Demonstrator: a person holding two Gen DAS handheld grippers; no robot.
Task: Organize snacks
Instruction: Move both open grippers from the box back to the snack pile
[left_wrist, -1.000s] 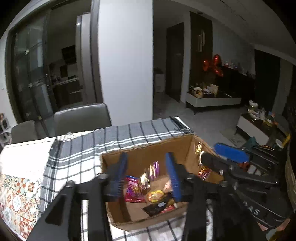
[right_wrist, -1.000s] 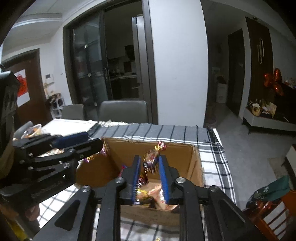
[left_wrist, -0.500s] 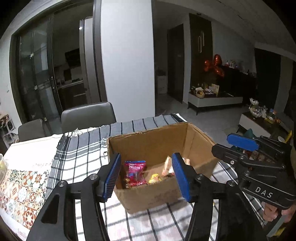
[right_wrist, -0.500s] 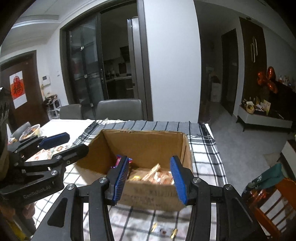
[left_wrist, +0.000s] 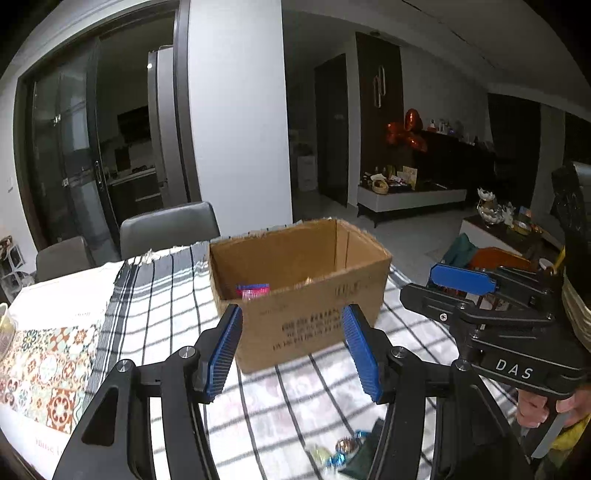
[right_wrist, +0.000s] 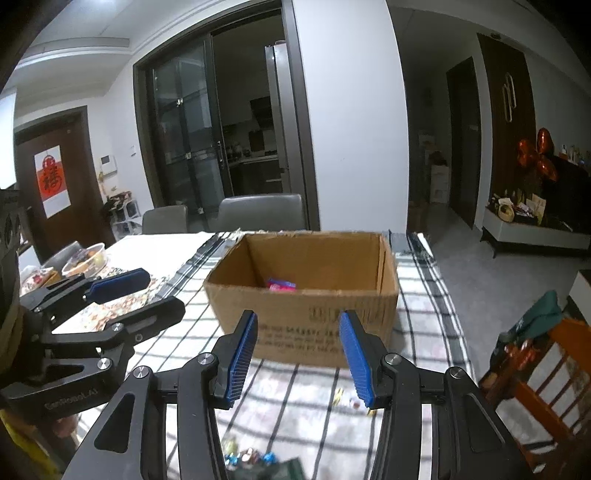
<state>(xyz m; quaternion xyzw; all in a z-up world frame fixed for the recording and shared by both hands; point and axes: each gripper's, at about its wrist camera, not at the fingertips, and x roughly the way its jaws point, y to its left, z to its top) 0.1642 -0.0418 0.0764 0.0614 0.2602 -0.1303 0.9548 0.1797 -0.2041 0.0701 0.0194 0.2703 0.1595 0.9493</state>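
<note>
Both grippers pulled back from cardboard box (left_wrist: 295, 291) toward near table edge; box now ahead, not under them. Left gripper (left_wrist: 291, 354) jaws just opened wider, nothing between; right gripper (right_wrist: 297, 354) moderately open, empty too. Box sits mid checked tablecloth (left_wrist: 159, 295), pink packet (left_wrist: 253, 291) inside. Loose wrapped candies (right_wrist: 247, 458) lie by near edge. Next, likely: dip low, straddle one candy squarely, close gently, avoid pinching cloth.
</note>
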